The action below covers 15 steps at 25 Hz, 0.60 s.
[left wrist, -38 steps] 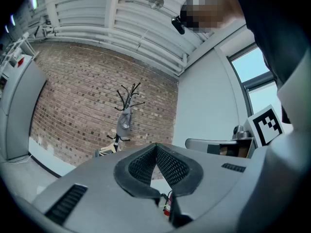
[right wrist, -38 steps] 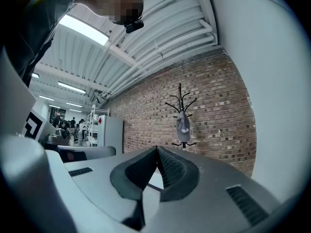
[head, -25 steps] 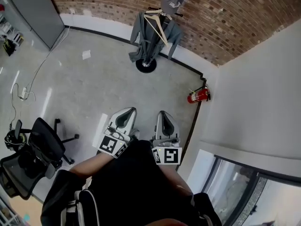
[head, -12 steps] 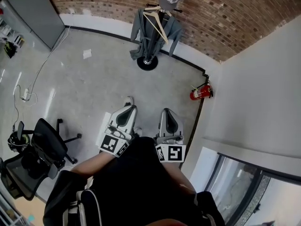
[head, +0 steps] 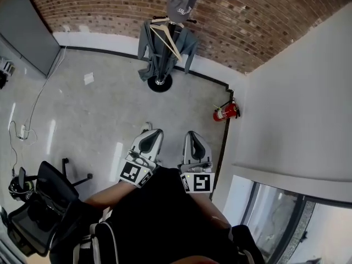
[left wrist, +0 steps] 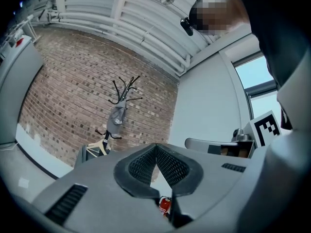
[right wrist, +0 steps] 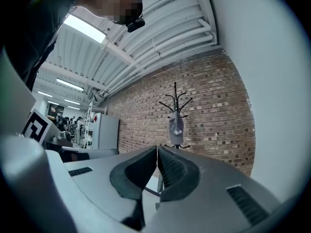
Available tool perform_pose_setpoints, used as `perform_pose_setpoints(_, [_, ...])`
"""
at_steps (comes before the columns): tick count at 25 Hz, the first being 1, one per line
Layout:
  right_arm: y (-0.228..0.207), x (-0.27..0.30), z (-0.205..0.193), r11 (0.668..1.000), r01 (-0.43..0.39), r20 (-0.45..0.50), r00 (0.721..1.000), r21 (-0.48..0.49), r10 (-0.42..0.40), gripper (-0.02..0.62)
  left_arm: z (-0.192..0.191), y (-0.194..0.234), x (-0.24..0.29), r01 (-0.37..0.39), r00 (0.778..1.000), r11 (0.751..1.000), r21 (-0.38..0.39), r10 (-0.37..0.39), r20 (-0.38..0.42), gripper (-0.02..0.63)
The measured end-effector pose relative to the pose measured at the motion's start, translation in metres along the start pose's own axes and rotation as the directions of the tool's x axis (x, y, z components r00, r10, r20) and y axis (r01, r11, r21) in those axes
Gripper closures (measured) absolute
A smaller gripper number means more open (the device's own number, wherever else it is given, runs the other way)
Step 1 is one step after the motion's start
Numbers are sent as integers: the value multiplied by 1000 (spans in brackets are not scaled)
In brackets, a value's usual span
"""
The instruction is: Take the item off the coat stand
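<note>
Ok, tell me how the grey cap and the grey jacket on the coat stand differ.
The cap hangs high, near the top of the coat stand; the jacket hangs lower, down toward the base. The cap is small; the jacket is much larger and drapes. The cap bears white print; the jacket looks plain. A wooden hanger shows against the jacket, none at the cap. Both are grey and hang on the same stand.

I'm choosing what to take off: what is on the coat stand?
On the stand, a grey cap hangs near the top; below it, a wooden hanger and a grey jacket. The jacket covers the hooks holding them; only the base shows underneath.
</note>
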State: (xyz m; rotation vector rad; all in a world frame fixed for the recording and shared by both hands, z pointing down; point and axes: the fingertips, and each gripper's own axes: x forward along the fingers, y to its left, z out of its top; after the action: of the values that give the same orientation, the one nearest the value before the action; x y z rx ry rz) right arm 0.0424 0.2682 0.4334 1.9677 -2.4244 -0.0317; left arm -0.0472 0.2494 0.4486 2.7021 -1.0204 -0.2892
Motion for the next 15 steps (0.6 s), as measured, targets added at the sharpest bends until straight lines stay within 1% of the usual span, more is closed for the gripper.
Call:
perform_pose_setpoints(4, [-20, 35, 2, 999, 11, -12, 1000, -30, -11, 575, 7, 22, 37, 15, 1000, 1000, -22, -15, 12, 588])
perform_pose_setpoints(7, [-34, 61, 5, 999, 24, -16, 1000, -33, -25, 575, 14, 35, 60, 16, 1000, 1000, -20, -16, 20, 588])
perform_pose_setpoints(9, [-35, 81, 9, 999, 14, -12, 1000, -38, -14, 575, 22, 46, 70, 15, 999, 1000, -15, -15, 33, 588])
perform_pose_setpoints(12, [-35, 110, 12, 999, -20, -19, 1000, -31, 19, 575, 34, 68, 88, 4, 998, 1000, -28, -2, 59, 588])
perform_pose_setpoints(15, [-41, 125, 12, 999, -39, -22, 999, -19, 38, 575, 41, 83, 102, -23, 997, 999, -30, 25, 73, 588])
